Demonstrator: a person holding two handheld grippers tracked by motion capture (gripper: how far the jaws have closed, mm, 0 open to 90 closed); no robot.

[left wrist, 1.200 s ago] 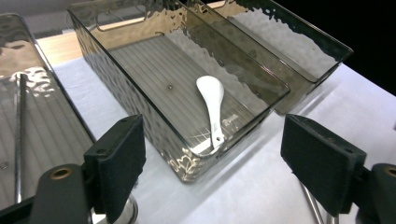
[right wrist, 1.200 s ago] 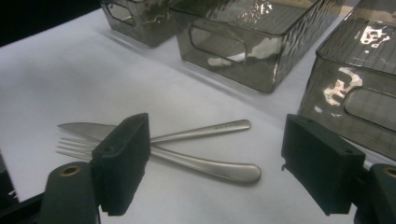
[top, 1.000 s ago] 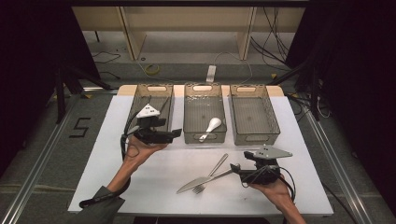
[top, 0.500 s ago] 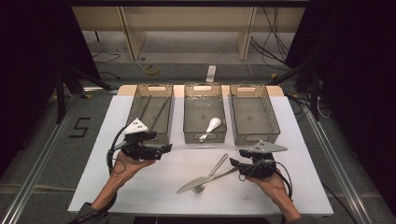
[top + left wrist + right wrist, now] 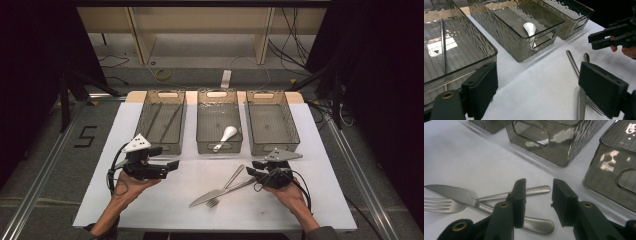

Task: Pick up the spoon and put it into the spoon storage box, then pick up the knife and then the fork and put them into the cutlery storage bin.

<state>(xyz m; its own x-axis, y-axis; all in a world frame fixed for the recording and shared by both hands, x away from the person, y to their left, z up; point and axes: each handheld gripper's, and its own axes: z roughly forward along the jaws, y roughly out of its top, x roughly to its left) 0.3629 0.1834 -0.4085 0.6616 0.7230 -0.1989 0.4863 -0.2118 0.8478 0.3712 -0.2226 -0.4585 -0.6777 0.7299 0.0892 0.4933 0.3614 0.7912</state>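
A: Was any writing readable?

B: A dark "5" (image 5: pixel 86 136) marked the floor at nine o'clock from the white surface (image 5: pixel 165 205). The engraving on one handle was too small to read.

A: And the cutlery?

B: A serrated steel knife (image 5: pixel 220 192) lay crossed over a fork (image 5: pixel 227 186) at five o'clock on the surface. A white spoon (image 5: pixel 225 137) sat in the middle bin (image 5: pixel 219 120) at twelve.

A: The tongs?

B: The left tongs (image 5: pixel 171 166) were spread wide, empty. The right tongs (image 5: pixel 251 169) were parted beside the knife handle, gripping nothing.

3 clear bins (image 5: pixel 219 113), 2 chopsticks (image 5: pixel 171 121), 1 white spoon (image 5: pixel 225 136), 1 knife (image 5: pixel 220 192), 1 fork (image 5: pixel 227 184), 2 grippers (image 5: pixel 156 168).
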